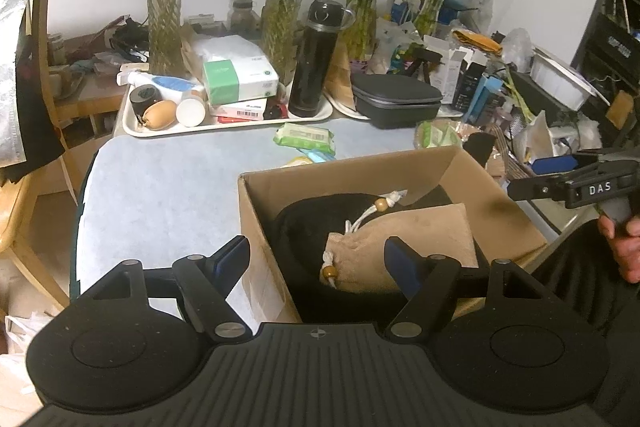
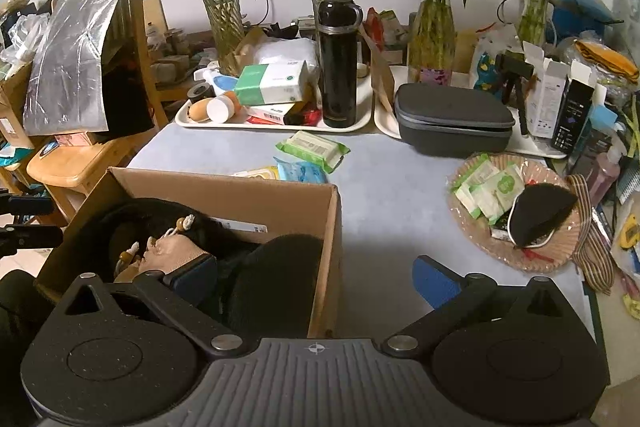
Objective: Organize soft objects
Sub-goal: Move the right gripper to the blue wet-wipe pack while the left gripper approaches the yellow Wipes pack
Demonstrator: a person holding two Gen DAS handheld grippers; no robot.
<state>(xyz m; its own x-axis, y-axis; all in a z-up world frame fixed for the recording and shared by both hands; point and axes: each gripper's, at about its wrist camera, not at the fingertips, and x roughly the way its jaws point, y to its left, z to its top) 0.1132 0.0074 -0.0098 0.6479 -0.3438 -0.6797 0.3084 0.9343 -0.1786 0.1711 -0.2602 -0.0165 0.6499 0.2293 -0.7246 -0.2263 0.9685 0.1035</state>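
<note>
Above the cardboard box: left gripper open, empty | right gripper open (one finger inside box, one outside) | beige drawstring pouch lies in box on black fabric | grey table

Both wrist views tilt down at the bench from close range — sharing the cardboard box, flask at twelve o'clock.

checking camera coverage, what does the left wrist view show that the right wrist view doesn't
Left wrist only: a hand holding the right gripper beside the box.

Right wrist only: the wicker plate with wipe packets and a black pouch.

Both: the box, its beige drawstring bag, the black flask, the grey case.
</note>
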